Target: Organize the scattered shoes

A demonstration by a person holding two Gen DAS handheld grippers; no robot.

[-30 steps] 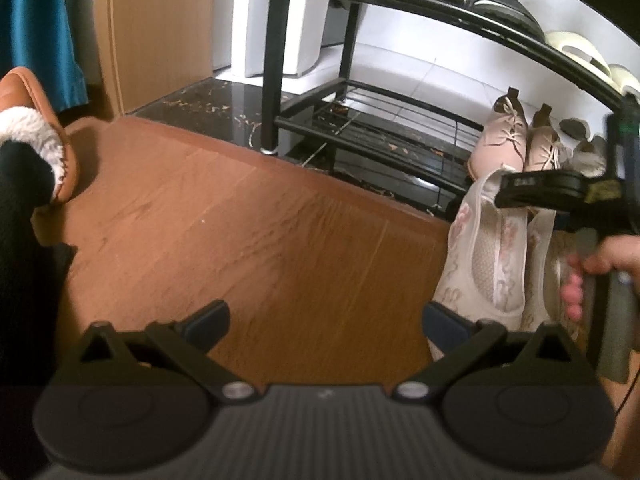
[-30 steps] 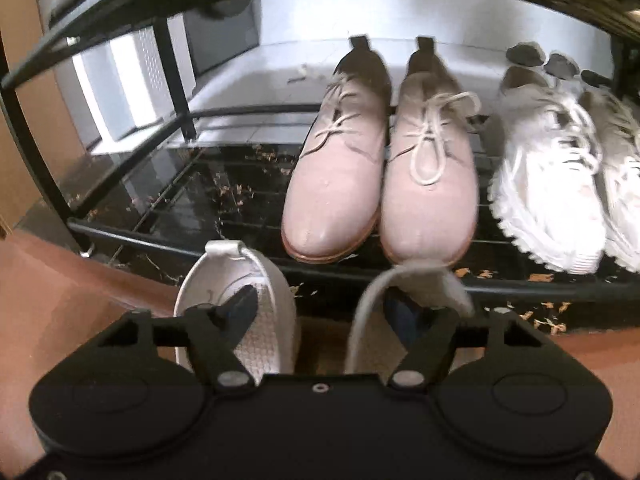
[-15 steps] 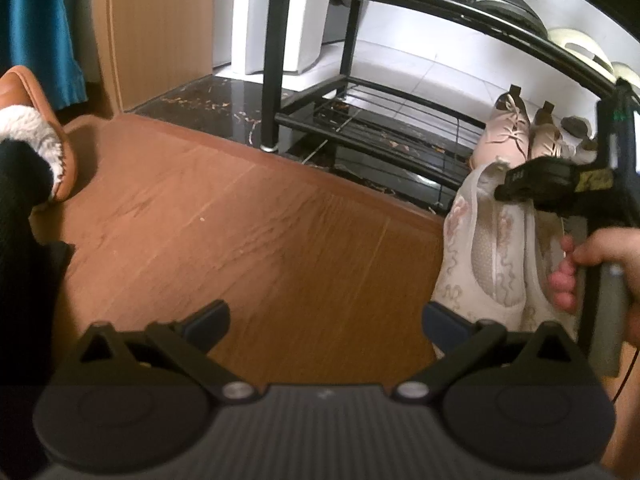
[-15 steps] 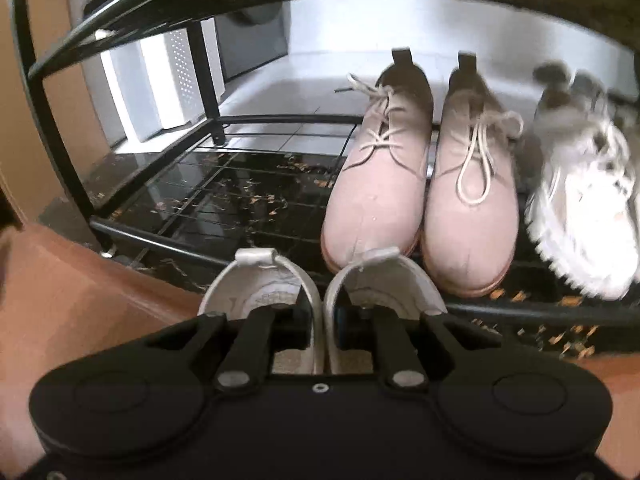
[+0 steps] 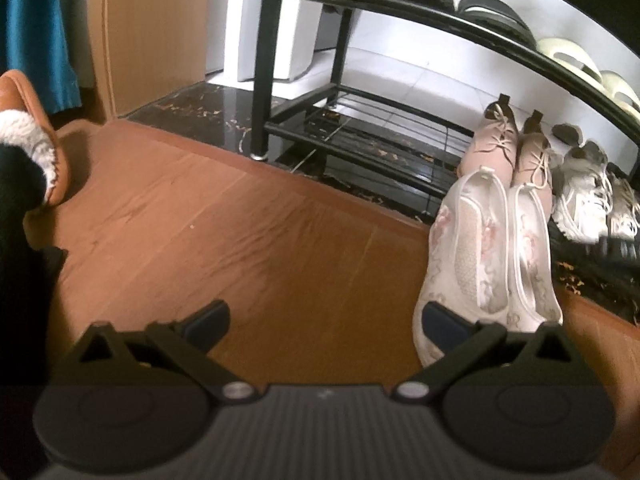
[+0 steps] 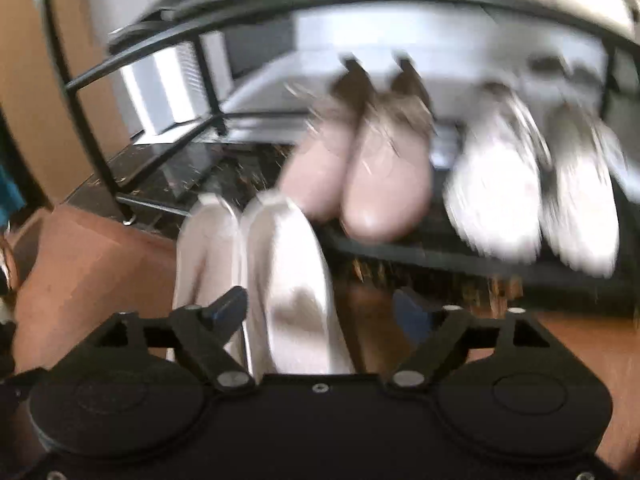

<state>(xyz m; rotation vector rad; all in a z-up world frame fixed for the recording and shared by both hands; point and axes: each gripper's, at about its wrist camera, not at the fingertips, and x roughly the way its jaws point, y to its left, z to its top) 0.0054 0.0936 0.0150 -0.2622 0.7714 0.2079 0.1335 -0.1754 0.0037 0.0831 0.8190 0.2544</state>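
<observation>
The left gripper hangs with its two black fingers spread wide over bare reddish-brown wooden floor, nothing between them. Just beside its right fingertip, touching toe to it in the view, lies the pair of pale cream slip-on shoes with faint pink floral print, set side by side on the floor with heels toward the black metal shoe rack. Beyond the heels, on the rack's lowest wire shelf, stand a pair of dusty-pink lace-up suede shoes and, further to the right, a pair of white chunky-soled trainers. Far to the left of this gripper a tan slipper with white fleece lining rests on the floor. In the blurred right wrist view the right gripper has its jaws opening; the right-hand cream shoe lies between the fingers but the pads do not press it, while the left finger overlaps the left-hand shoe.
</observation>
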